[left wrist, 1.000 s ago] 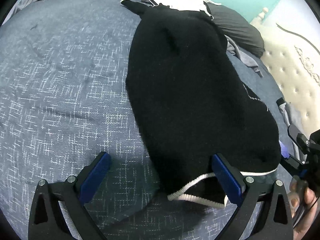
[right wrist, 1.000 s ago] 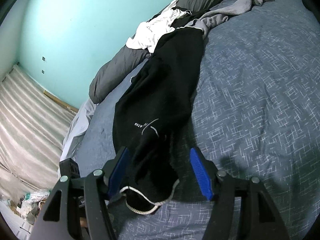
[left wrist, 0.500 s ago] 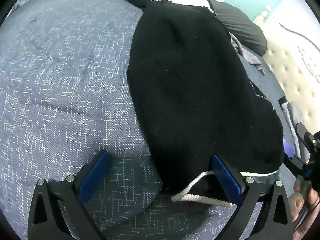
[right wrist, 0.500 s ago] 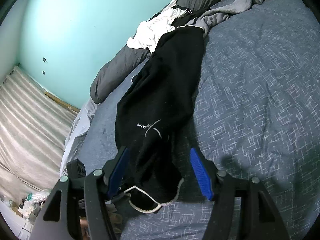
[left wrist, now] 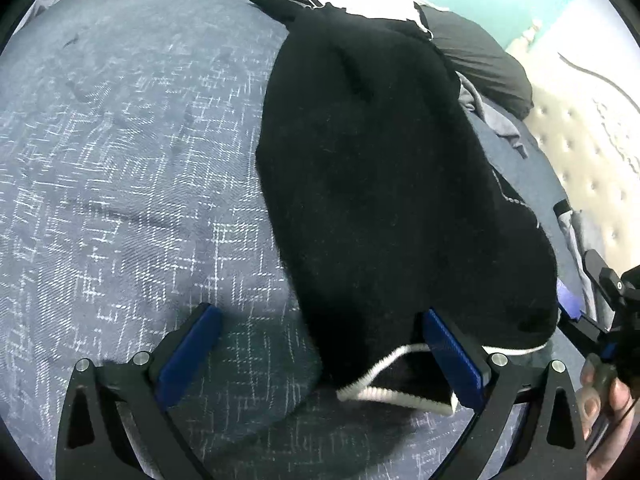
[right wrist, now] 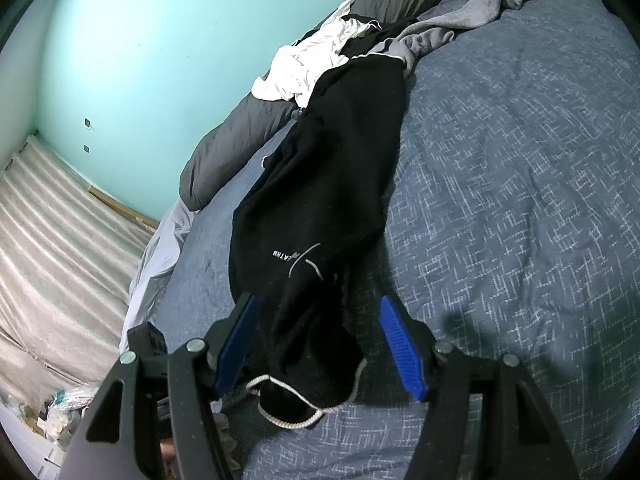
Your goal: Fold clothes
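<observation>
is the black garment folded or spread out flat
Folded, roughly: the black garment lies doubled into a long narrow strip on the bedspread, its white-trimmed end bunched, not neatly flattened.

A bedroom in a home. Big bed with a blue blanket filling most of the picture, clothes piled at the top, padded headboard at right, green wall upper left.

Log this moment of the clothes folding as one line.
stage: pre-grasp | item: black garment flat on blue bedspread | left gripper: jaws open at white-trimmed hem | right gripper: jaws open around hem
</observation>
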`<state>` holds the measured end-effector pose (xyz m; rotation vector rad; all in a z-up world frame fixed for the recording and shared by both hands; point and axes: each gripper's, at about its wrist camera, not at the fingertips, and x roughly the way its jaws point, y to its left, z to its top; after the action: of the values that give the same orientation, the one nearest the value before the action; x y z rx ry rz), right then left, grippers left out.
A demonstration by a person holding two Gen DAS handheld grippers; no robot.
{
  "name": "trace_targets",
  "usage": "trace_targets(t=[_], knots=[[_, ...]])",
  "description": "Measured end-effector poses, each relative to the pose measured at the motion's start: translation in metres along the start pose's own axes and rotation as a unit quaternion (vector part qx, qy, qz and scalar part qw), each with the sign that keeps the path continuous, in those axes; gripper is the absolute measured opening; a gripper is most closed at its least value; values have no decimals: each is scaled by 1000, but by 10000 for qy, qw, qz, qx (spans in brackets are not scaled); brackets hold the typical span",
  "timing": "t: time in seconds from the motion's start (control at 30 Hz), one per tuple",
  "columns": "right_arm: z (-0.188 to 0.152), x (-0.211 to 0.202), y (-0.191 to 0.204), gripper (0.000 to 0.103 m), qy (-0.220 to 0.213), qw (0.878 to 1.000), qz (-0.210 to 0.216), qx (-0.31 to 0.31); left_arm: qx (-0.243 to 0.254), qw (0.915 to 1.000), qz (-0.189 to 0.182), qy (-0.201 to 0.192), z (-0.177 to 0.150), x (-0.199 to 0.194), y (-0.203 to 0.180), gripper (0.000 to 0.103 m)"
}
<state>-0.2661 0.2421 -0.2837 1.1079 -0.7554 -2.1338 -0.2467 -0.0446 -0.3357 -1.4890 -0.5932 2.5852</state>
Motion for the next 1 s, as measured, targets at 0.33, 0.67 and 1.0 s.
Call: trace_targets(t=[0.33,0.67,1.0], knots=[[2,-1,0,65,-34,10000,-10,15,412,9989,-113,-218,-15,-29,7,71],[3,3,-2,65,-9,10000,-37,37,554,9984,-55,-8,-14,-29,-4,38],[5,6,-1,65,49,10000,-72,-36,669,9972,-178,-265,-10,-50,2,12]])
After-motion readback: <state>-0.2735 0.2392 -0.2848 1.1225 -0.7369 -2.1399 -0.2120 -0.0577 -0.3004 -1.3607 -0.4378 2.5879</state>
